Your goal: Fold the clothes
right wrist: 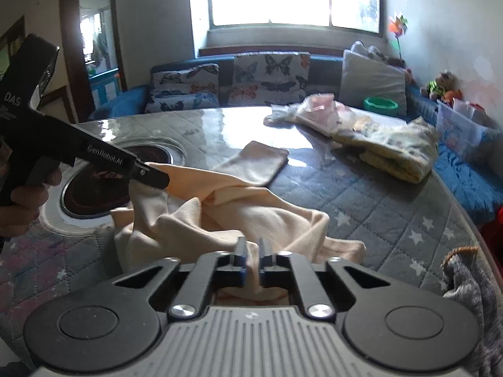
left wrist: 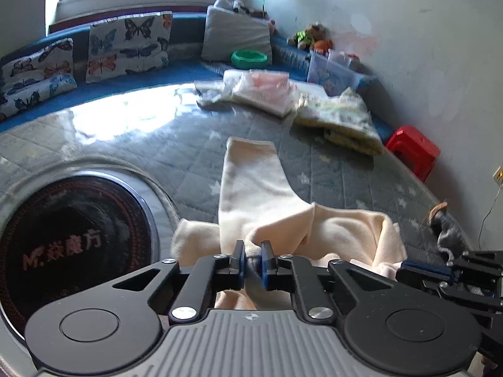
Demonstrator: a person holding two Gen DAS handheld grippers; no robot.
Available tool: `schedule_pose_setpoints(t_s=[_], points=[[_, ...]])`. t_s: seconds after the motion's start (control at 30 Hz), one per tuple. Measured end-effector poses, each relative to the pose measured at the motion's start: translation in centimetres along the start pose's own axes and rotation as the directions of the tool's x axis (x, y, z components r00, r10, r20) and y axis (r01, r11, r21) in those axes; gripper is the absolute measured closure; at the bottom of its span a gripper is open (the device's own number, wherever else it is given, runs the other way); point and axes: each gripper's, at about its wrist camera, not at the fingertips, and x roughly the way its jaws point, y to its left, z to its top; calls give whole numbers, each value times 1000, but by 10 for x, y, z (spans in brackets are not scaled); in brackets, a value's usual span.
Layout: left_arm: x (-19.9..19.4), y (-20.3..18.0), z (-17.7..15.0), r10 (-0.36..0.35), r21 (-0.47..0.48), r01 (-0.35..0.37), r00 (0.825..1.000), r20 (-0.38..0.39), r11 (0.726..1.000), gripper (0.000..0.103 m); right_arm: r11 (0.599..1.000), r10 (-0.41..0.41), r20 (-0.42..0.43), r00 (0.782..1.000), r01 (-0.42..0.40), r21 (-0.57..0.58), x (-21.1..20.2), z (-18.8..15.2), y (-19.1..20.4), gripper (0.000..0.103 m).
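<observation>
The right gripper [right wrist: 251, 259] is closed on the near edge of the cream garment [right wrist: 239, 216], and the left gripper [left wrist: 252, 259] is also pinched on a fold of the same cloth. The garment lies crumpled on the quilted round table [right wrist: 393, 220], just beside the inset cooktop [right wrist: 94, 185], with one long part stretched flat away from the cooktop. No fold looks made yet; the folding seems only at its beginning. Farther from the cooktop, the pile of other clothes [right wrist: 389, 147] appears still unfolded, so most work remains.
</observation>
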Motion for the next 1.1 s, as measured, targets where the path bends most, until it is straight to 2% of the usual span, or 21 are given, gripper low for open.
schedule_pose_setpoints(t_s=[0.13,0.2,0.27,0.33,0.4,0.57,0.77,0.97,1.03,1.1], points=[[-17,3,3,-9,-11,10,999,38,1000,93,999,9,4,1000,-9,-36,-6,3,8,98],[-26,4,1,-19,-5,19,998,57,1000,93,999,10,2,1000,-10,-38,-6,3,9,94],[-35,6,-3,-21,1,21,997,71,1000,93,999,7,9,1000,-7,-42,-6,5,10,75],[-44,10,-9,-23,2,23,996,80,1000,93,999,10,12,1000,-10,-47,-5,8,10,72],[-51,15,-16,-23,-4,23,997,80,1000,93,999,18,11,1000,-18,-45,-2,11,10,63],[-67,31,-32,-22,-30,24,997,76,999,93,998,50,12,999,-49,-49,5,17,10,51],[-79,50,-48,-14,-74,20,997,72,997,93,989,93,-24,995,-95,-111,26,23,24,48],[-78,66,-61,19,-110,-15,999,43,994,93,982,107,-78,991,-118,-149,52,24,38,49],[-77,70,-64,25,-118,-21,999,31,993,92,979,100,-99,990,-116,-165,61,23,42,51],[-76,72,-65,28,-119,-25,999,24,993,92,978,92,-142,986,-116,-174,73,20,46,59]])
